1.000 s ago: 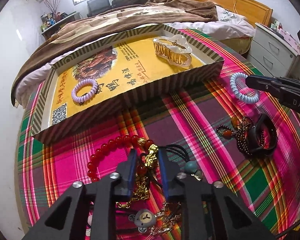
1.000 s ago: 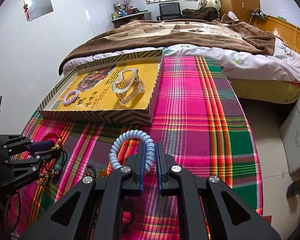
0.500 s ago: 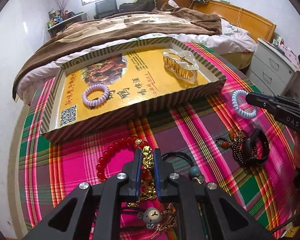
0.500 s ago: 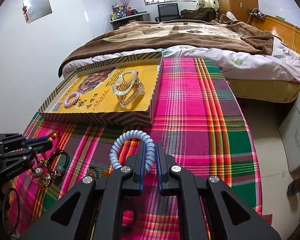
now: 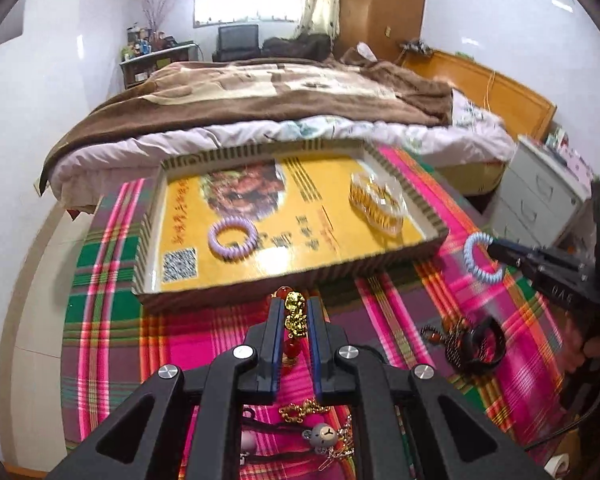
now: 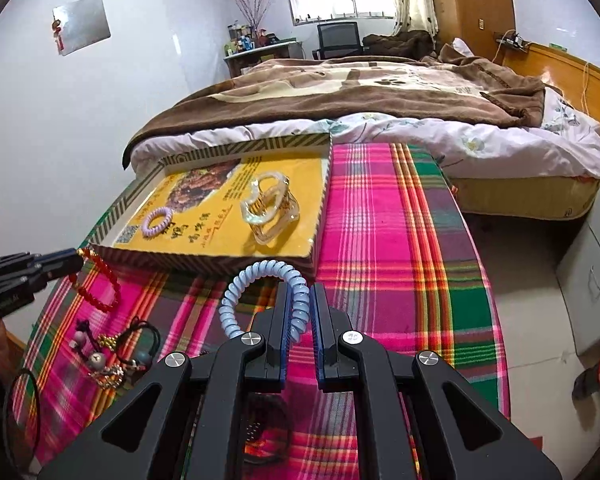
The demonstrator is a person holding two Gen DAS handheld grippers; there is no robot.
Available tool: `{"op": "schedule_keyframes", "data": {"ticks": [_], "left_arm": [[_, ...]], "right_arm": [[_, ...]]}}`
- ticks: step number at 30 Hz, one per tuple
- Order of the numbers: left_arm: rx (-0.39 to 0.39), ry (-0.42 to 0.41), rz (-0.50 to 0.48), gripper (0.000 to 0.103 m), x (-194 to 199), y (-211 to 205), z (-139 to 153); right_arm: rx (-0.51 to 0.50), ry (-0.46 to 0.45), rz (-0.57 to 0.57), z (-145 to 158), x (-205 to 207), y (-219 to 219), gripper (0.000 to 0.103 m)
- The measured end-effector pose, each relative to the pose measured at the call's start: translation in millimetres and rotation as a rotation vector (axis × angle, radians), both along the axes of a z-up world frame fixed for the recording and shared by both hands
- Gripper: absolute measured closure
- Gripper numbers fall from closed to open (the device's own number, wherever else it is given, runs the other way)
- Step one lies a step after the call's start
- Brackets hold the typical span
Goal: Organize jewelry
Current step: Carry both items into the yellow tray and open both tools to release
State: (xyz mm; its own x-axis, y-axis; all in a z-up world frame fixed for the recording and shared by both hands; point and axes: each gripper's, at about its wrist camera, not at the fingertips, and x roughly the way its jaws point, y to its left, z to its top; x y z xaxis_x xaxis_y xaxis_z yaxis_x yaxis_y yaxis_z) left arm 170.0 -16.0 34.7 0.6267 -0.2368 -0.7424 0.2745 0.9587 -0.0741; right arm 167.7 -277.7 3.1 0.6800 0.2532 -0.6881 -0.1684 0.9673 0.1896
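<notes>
Tray (image 5: 152, 236): we reference all from it. Left claw (image 5: 296, 312) grips red bead bracelet (image 6: 100, 280), right claw (image 6: 300, 300) grips blue coil band (image 6: 260, 272); both just short of its near wall, tray straight ahead.

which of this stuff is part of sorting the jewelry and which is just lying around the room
Part of the job:
- red bead bracelet, in the left hand-held gripper
- blue coil hair tie, in the right hand-held gripper
- yellow box tray with purple hair tie and clear hair claw
- jewelry pile

Just lying about:
- bed
- drawers
- chair
</notes>
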Motion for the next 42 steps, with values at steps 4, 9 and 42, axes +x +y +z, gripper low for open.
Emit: {"op": "schedule_keyframes", "data": {"ticks": [4, 9, 42], "left_arm": [[-0.048, -0.02, 0.017, 0.092, 3, 11, 13], [-0.094, -0.04, 0.038, 0.092, 12, 23, 29], [0.007, 0.032, 0.135, 0.092, 186, 69, -14]], "right_arm": [[-0.001, -0.016, 0.01, 10, 1, 5, 0.093], [-0.004, -0.043, 0.022, 25, 10, 13, 0.093], [-0.15, 0.142, 0.099, -20, 159, 115, 0.093]]}}
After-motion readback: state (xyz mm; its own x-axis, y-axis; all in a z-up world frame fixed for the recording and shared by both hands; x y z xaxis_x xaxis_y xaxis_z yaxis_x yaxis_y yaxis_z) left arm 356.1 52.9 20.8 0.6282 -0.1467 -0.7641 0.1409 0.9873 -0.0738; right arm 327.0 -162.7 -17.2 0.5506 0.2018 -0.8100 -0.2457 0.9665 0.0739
